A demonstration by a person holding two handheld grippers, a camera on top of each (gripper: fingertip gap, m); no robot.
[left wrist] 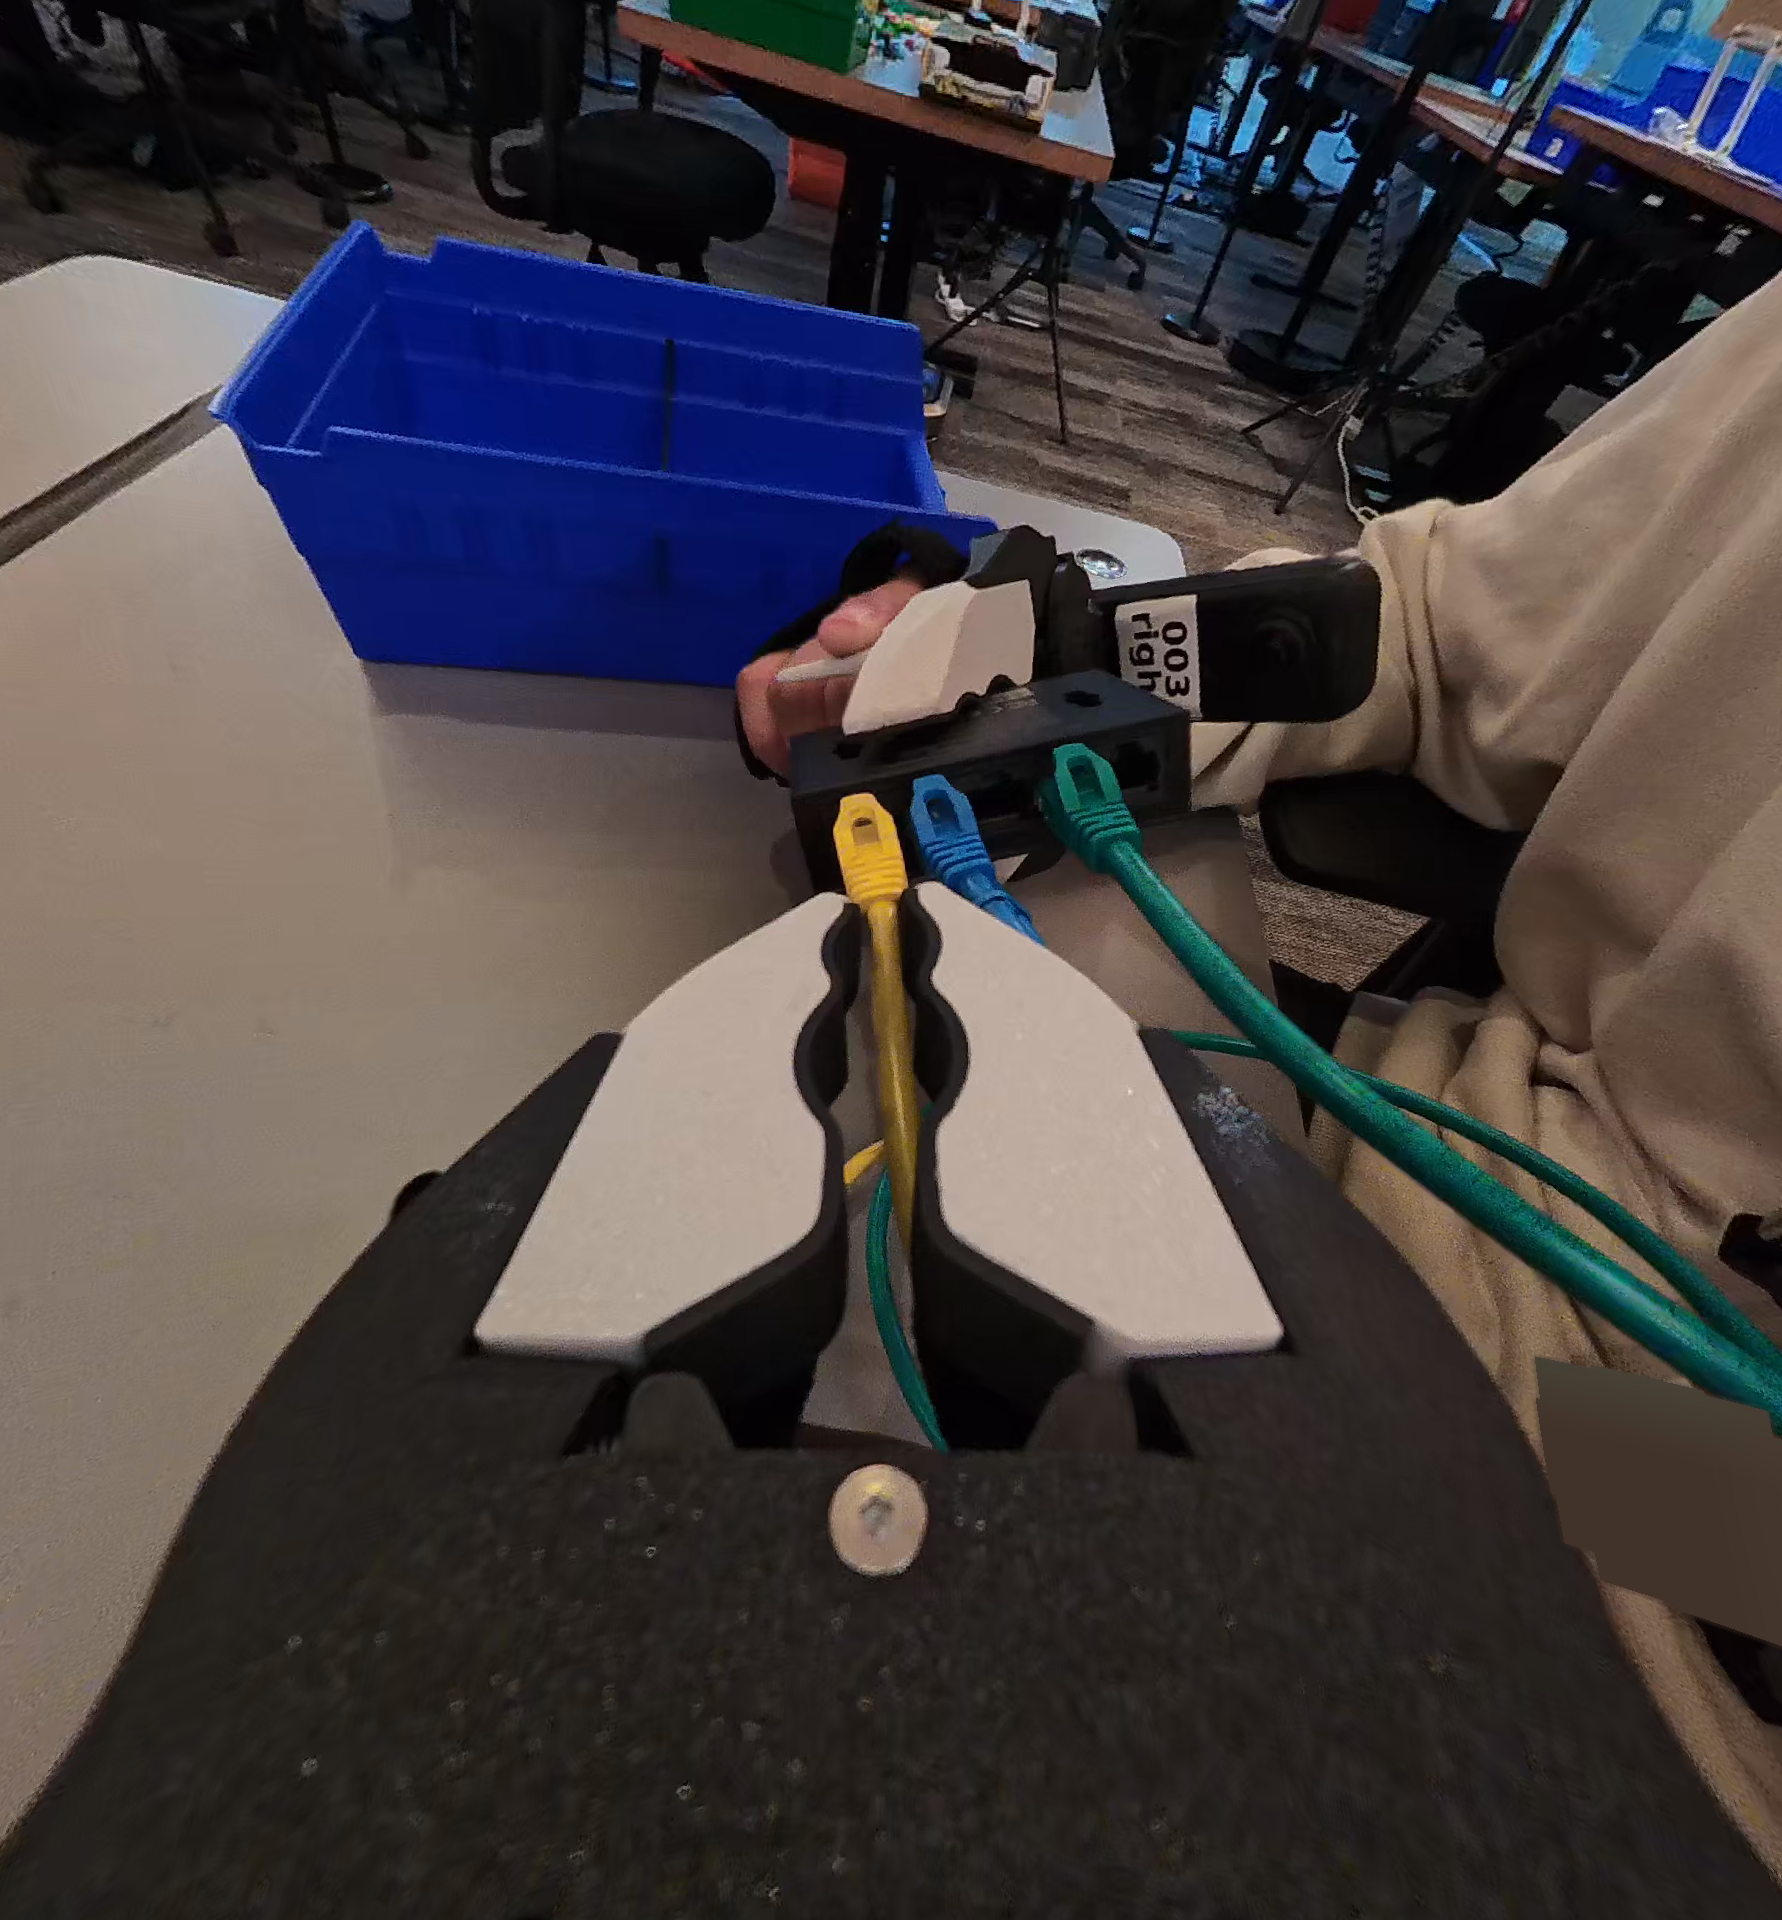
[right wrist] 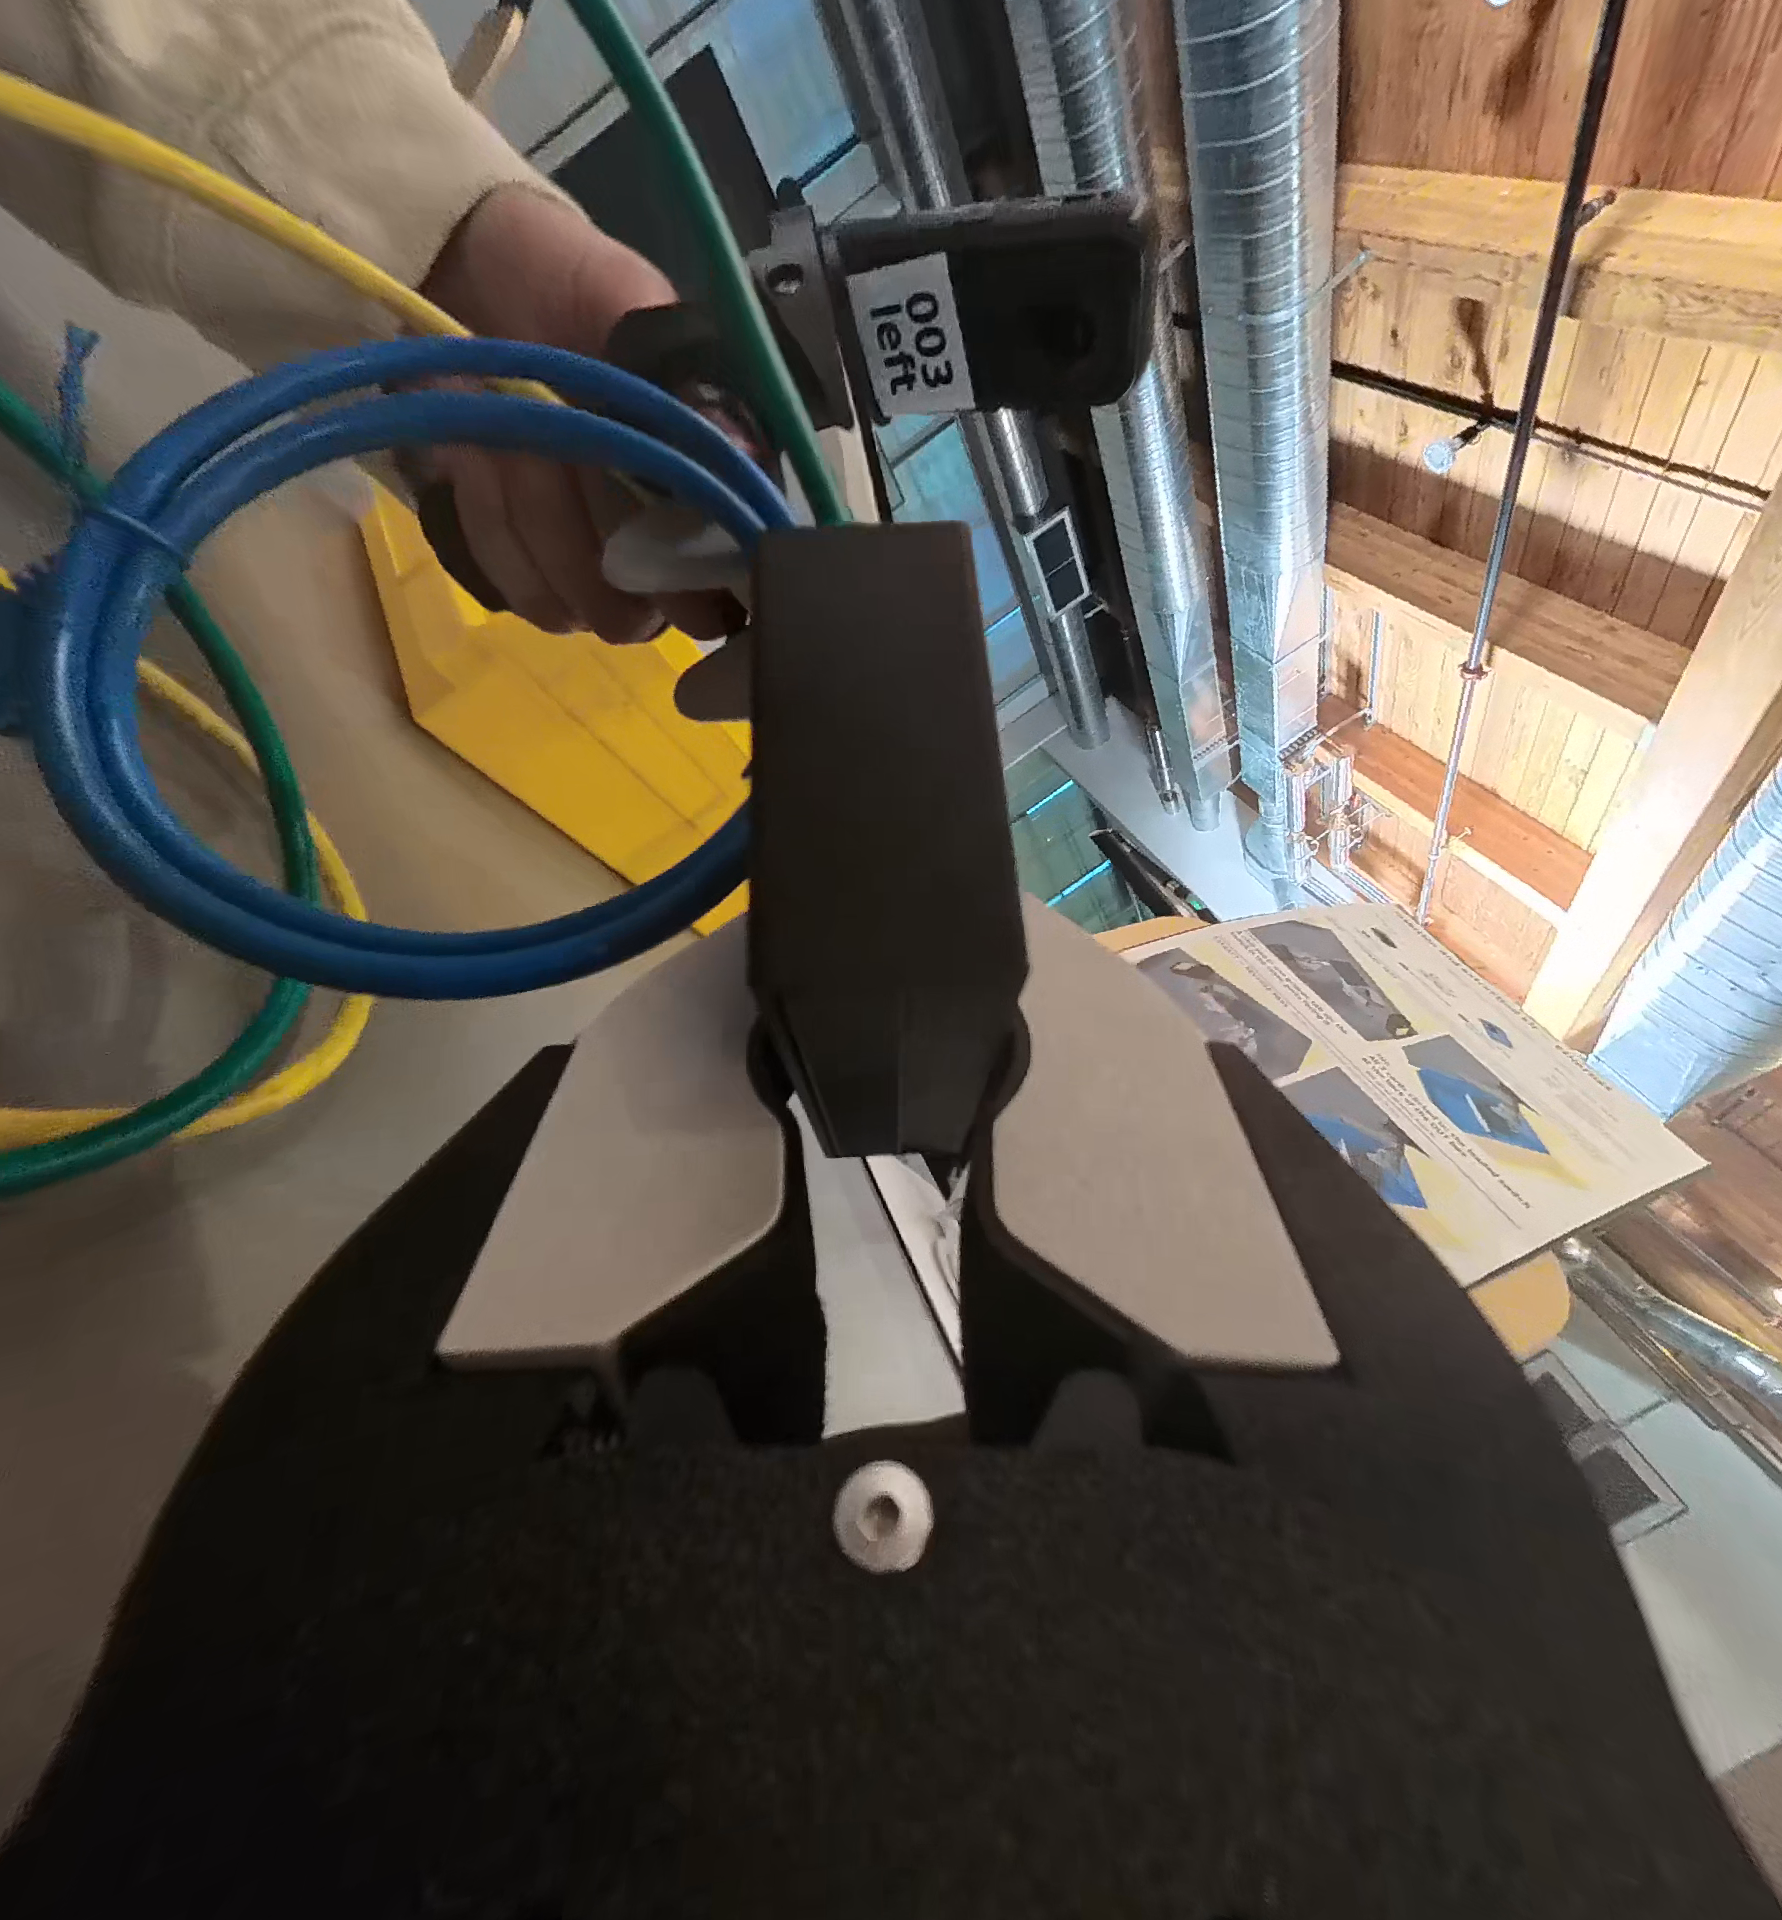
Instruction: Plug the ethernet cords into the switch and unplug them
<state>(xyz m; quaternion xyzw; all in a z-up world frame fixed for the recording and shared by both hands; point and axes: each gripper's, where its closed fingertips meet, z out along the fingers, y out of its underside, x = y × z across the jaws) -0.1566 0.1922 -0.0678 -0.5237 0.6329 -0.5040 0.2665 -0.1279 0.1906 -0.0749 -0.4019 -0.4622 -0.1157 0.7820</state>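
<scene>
The black switch (left wrist: 991, 743) is held at the table's right edge, clamped from above and below by my right gripper (left wrist: 918, 675). The yellow plug (left wrist: 869, 842), blue plug (left wrist: 944, 826) and green plug (left wrist: 1084, 800) all sit in its front ports. My left gripper (left wrist: 882, 904) is shut on the yellow cord (left wrist: 892, 1018) just behind its plug. In the right wrist view my right gripper (right wrist: 887, 1049) is shut on the switch (right wrist: 866, 779). The coiled blue cord (right wrist: 243, 914), the green cord (right wrist: 284, 790) and the yellow cord (right wrist: 191, 166) loop to the left.
A blue bin (left wrist: 575, 468) stands on the grey table (left wrist: 243, 935) behind and left of the switch. A beige sleeve (left wrist: 1593, 623) fills the right side. A yellow bin (right wrist: 554, 727) and a printed sheet (right wrist: 1386, 1091) show in the right wrist view.
</scene>
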